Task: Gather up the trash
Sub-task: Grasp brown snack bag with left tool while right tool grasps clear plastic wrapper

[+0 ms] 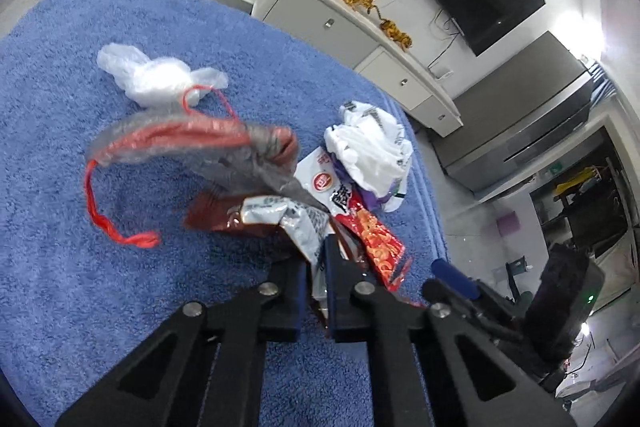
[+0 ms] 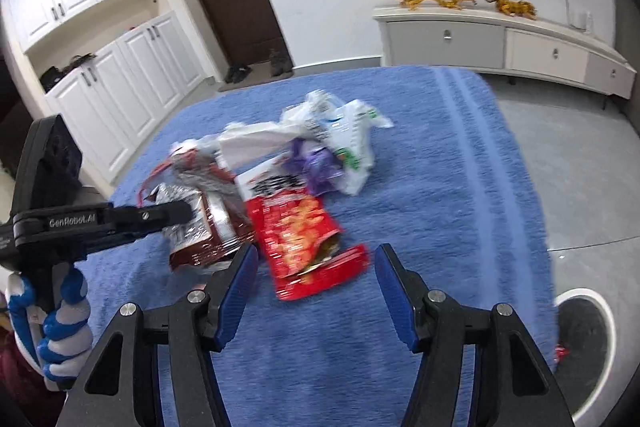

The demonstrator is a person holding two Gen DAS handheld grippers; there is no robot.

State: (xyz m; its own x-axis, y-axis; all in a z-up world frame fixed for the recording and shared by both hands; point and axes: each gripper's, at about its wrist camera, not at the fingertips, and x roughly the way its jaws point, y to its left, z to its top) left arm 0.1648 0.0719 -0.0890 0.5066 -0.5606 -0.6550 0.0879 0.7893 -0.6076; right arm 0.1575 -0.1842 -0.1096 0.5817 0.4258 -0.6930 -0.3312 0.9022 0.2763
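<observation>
We worked over the blue towel (image 2: 460, 187), where the trash lay heaped ahead of both tools. Our left gripper (image 1: 318, 259) had pinched the silver-and-brown wrapper (image 1: 280, 223); lifting slowly should keep it from slipping. Our right gripper (image 2: 316, 269) stood half open, the red snack packet (image 2: 304, 239) just beyond its tips.

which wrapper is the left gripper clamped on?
The silver-and-maroon foil wrapper: the left gripper has shut on its edge. The red snack bag lies loose, ahead of the open right gripper.

Wrappers (image 2: 296, 227) on rug (image 2: 440, 207)
</observation>
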